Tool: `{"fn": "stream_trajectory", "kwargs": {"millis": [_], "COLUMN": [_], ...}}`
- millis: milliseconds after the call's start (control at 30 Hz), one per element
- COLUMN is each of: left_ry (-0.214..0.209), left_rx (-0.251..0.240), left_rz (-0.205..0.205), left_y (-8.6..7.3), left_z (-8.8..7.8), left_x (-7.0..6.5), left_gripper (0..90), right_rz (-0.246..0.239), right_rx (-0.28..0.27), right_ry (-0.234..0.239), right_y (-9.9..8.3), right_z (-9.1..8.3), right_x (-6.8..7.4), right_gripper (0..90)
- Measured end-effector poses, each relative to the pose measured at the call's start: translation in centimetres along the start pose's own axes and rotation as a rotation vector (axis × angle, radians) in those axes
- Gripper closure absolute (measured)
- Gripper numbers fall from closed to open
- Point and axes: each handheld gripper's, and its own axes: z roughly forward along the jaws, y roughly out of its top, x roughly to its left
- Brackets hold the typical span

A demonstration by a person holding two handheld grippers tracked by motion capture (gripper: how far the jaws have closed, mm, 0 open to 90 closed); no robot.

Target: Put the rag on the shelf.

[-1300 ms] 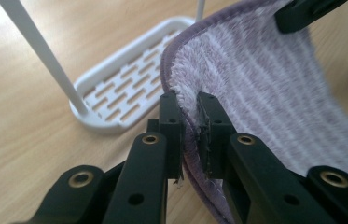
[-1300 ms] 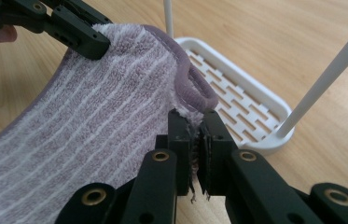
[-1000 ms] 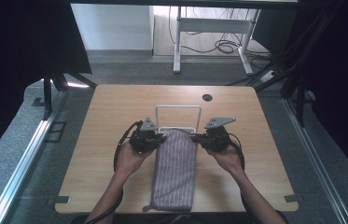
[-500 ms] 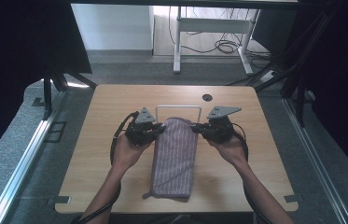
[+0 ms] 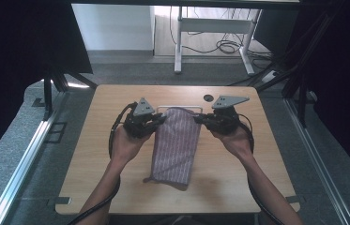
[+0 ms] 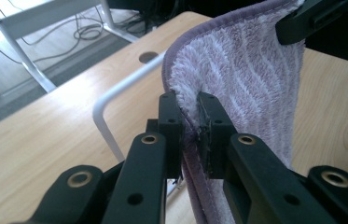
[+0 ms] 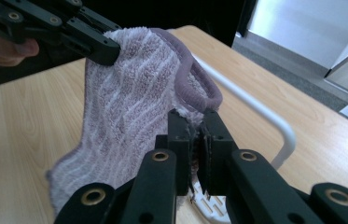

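Lower hem of towel (image 5: 175, 145) hangs near you at 6 o'clock, touching or just above surface (image 5: 93, 164): drags if you carry low.

Left tongs (image 5: 162, 119) pinching towel's top corner; hold sits right at edge (image 6: 188, 126), so sideways tug may pull it free.

Right tongs (image 5: 197, 119) pinching other corner, hem bunched (image 7: 197, 123): uneven tension skews the hang.

White wire rack (image 5: 163, 108) at 12 o'clock, just behind: cloth can snag its rail.

Both forearms are bare, no sleeves. The left gripper (image 5: 159, 120) and right gripper (image 5: 200, 119) are black, each topped by a grey three-cornered plate, each trailing a black cable. Their jaws are blocky black bars with brass-ringed screw holes.
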Motion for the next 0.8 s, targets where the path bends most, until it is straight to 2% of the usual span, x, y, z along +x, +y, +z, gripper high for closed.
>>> {"fn": "stream_trajectory", "kwargs": {"millis": [333,600,800], "left_ry": [0.036,0.079,0.097], "left_rx": [-0.042,-0.075,-0.095], "left_rz": [0.025,0.038,0.041], "left_y": [2.6,4.5,5.7], "left_z": [-1.1,-0.7,-0.7], "left_x": [0.1,0.9,1.4], "left_gripper": [80.9,80.7,80.5], "right_rz": [-0.007,-0.029,-0.028], "right_rx": [-0.031,-0.055,-0.065], "right_ry": [-0.019,-0.068,-0.086], "right_y": [2.5,4.8,5.9], "right_z": [-1.4,-1.8,-1.8], "right_x": [-0.6,-1.6,-2.2], "right_gripper": [83.9,83.9,83.8]}}
